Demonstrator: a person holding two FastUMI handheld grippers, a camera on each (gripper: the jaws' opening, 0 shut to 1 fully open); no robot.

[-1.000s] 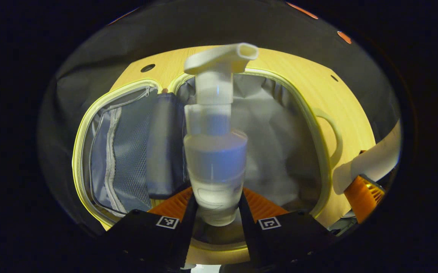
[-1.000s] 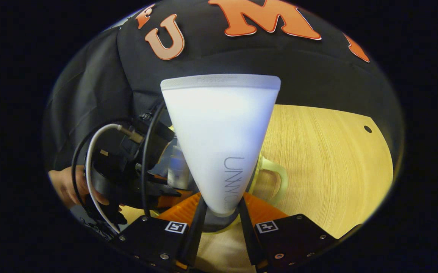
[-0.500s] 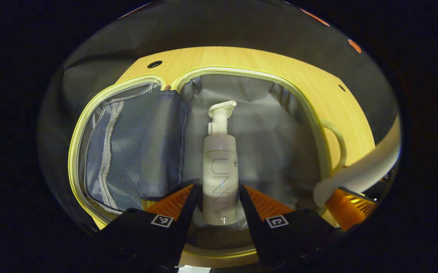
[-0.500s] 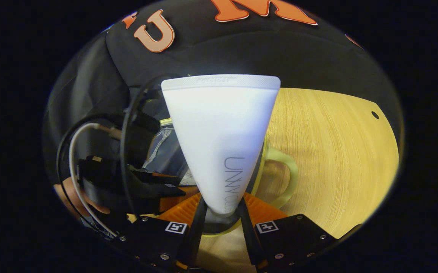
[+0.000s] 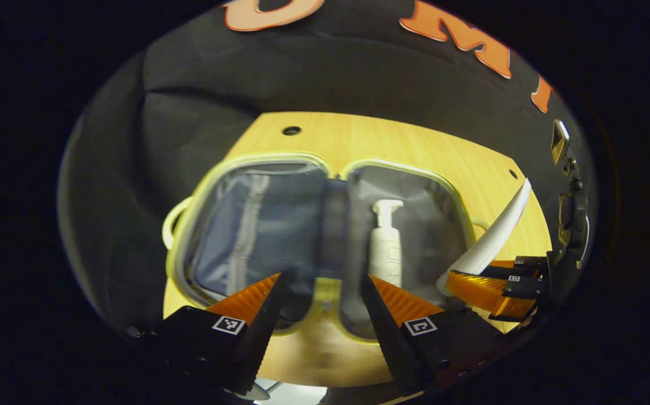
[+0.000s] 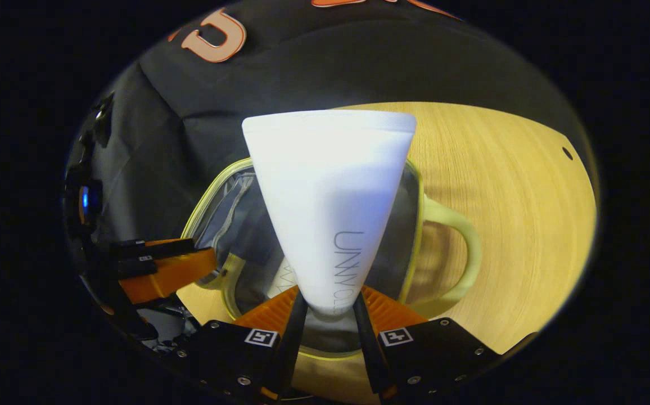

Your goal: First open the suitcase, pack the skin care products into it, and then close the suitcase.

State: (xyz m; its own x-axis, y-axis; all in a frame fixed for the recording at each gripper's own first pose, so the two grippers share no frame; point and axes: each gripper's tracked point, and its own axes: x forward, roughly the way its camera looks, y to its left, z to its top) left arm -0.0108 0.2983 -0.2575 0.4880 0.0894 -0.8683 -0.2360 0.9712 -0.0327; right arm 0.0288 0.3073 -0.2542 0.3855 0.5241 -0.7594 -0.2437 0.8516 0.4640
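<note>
The pale yellow suitcase [image 5: 246, 163] lies open flat on the wooden table, grey lining up. A white pump bottle [image 5: 386, 247] lies in its right half. My left gripper [image 5: 319, 304] hangs open above the near rim, nothing between its fingers. In the right gripper view, my right gripper [image 6: 328, 315] is shut on the narrow end of a white tube [image 6: 329, 191], held over the suitcase's right half [image 6: 412, 225] near its handle [image 6: 460, 247]. The same tube [image 5: 491, 236] and right gripper [image 5: 491, 284] show at the right of the left gripper view.
The round wooden table [image 6: 516, 197] has bare surface to the right of the suitcase. A mesh zip pocket [image 5: 246, 236] lines the suitcase's left half. The left gripper [image 6: 162, 267] shows at the left edge of the right gripper view. The black cloth wall stands close behind the table.
My left gripper let go of the pump bottle, which now lies in the suitcase, and drew back and up. My right gripper moved over the suitcase with the tube.
</note>
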